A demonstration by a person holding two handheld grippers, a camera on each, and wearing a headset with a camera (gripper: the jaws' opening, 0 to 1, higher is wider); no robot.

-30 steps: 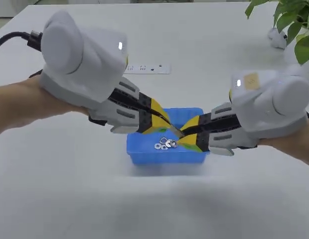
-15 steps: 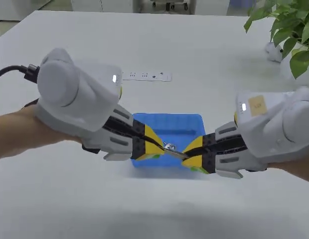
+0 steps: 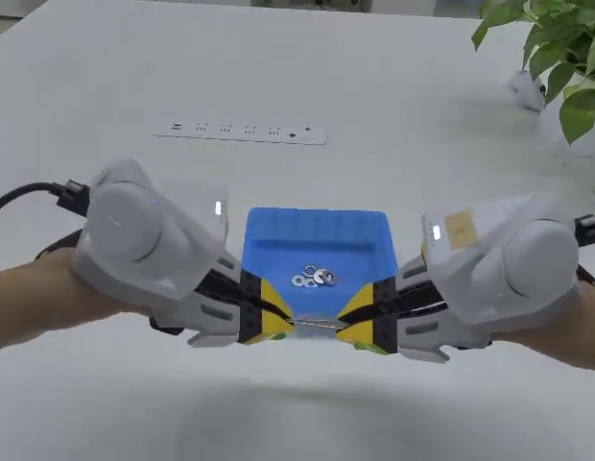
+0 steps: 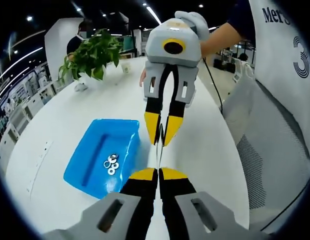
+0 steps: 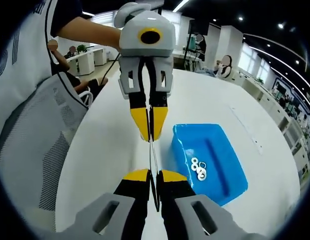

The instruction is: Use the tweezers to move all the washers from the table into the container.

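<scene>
The tweezers [image 3: 315,324] appear as a thin silver strip at lower centre of the head view, spanning between the left gripper [image 3: 281,325] and the right gripper [image 3: 349,323]. Both sets of fingers are clenched on the tweezers, one at each end. The blue container [image 3: 278,235] sits on the white desk [image 3: 393,115], just above the tweezers in frame. The washers [image 3: 315,279], small silver rings, lie clustered on its floor.
</scene>
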